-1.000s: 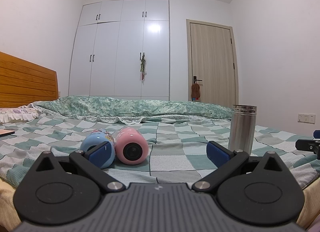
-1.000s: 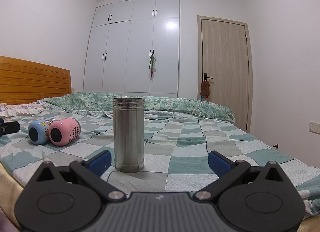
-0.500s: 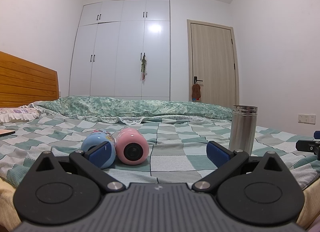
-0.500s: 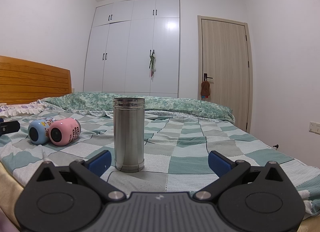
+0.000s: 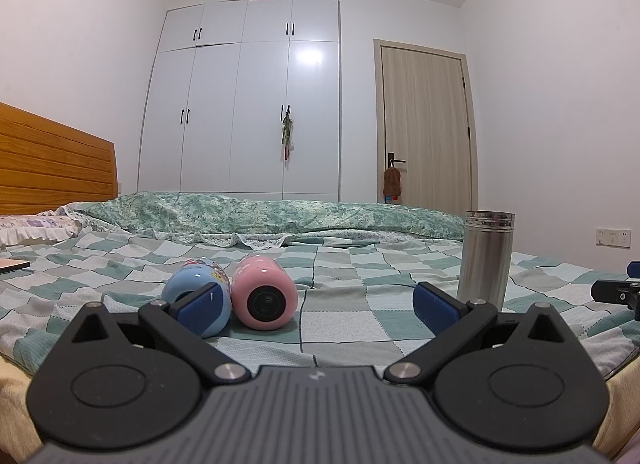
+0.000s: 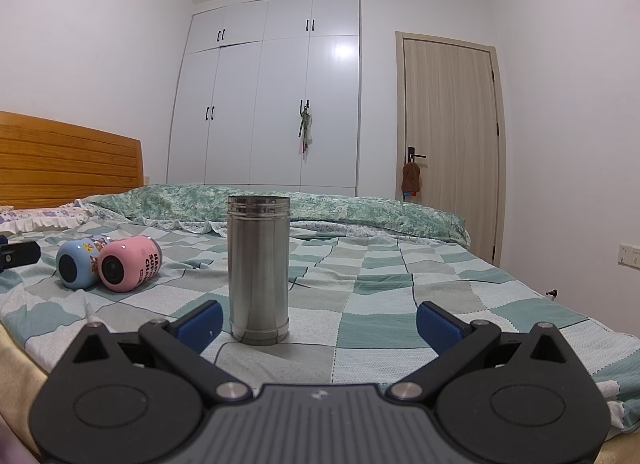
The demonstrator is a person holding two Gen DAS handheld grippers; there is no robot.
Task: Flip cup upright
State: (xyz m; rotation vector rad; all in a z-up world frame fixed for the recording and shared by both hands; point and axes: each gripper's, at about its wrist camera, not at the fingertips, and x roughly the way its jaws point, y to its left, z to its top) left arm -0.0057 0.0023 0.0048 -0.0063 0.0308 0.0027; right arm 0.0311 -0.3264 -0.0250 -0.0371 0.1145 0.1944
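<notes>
A pink cup (image 5: 265,292) and a blue cup (image 5: 195,289) lie on their sides, touching, on the checked bedspread (image 5: 360,304). They also show in the right wrist view, pink (image 6: 127,268) and blue (image 6: 76,264). A steel cup (image 6: 258,270) stands upright; it also shows at the right of the left wrist view (image 5: 485,258). My left gripper (image 5: 319,308) is open and empty, close in front of the lying cups. My right gripper (image 6: 319,319) is open and empty, just in front of the steel cup.
A folded green quilt (image 5: 260,216) lies across the far side of the bed. A wooden headboard (image 5: 52,168) stands at the left, a white wardrobe (image 5: 256,104) and a door (image 5: 426,128) behind. The bed's near edge runs under both grippers.
The left gripper has drifted very slightly; the cups have not moved. The right gripper has not visibly moved.
</notes>
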